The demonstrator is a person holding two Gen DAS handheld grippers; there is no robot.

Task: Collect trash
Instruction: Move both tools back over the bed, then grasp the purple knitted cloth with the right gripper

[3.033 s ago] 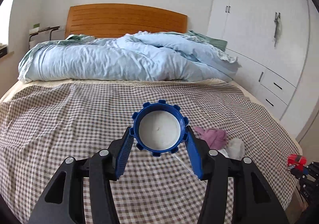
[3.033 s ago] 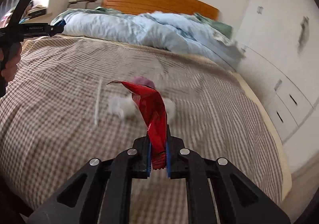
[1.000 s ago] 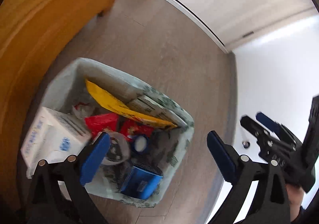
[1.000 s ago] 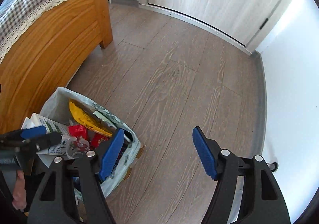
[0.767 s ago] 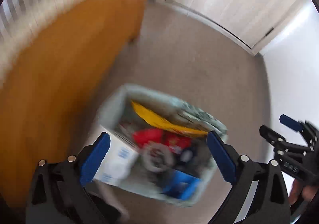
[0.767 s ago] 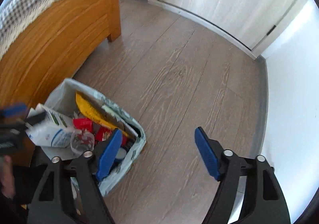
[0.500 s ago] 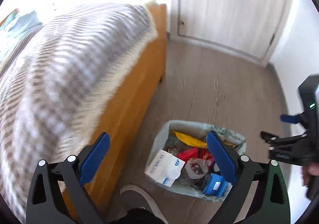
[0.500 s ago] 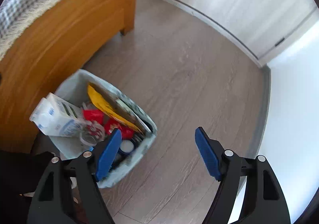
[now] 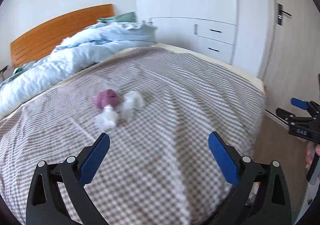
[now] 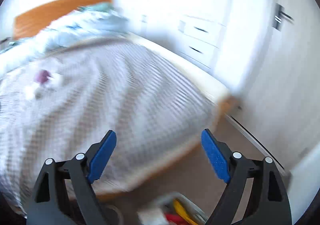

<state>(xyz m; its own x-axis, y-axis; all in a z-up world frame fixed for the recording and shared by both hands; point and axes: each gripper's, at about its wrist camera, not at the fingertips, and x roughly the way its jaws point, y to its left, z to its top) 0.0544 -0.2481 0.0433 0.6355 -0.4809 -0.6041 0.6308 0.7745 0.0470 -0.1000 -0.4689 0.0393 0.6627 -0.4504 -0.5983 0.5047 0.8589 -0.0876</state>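
On the checked bedspread (image 9: 160,145) lie a crumpled purple scrap (image 9: 107,100) and white tissue wads (image 9: 128,107) beside it. My left gripper (image 9: 159,145) hovers over the bed's near part, open and empty, some way short of that trash. My right gripper (image 10: 159,144) is over the bed's foot corner, its jaws opening with nothing between them; it also shows at the right edge of the left wrist view (image 9: 300,114), held by a hand. The same trash (image 10: 43,81) appears blurred far left. The trash bin (image 10: 176,213) with a yellow wrapper sits on the floor below.
A rumpled light-blue duvet (image 9: 70,58) covers the head of the bed before the orange headboard (image 9: 56,28). White wardrobes with drawers (image 9: 214,38) stand along the right of the bed. Wooden floor (image 9: 280,145) runs beside the bed's foot.
Both grippers have swung up from the floor bin, where the cap and wrapper were let go, to face the bed. The right gripper's jaws stand wider than a second ago.
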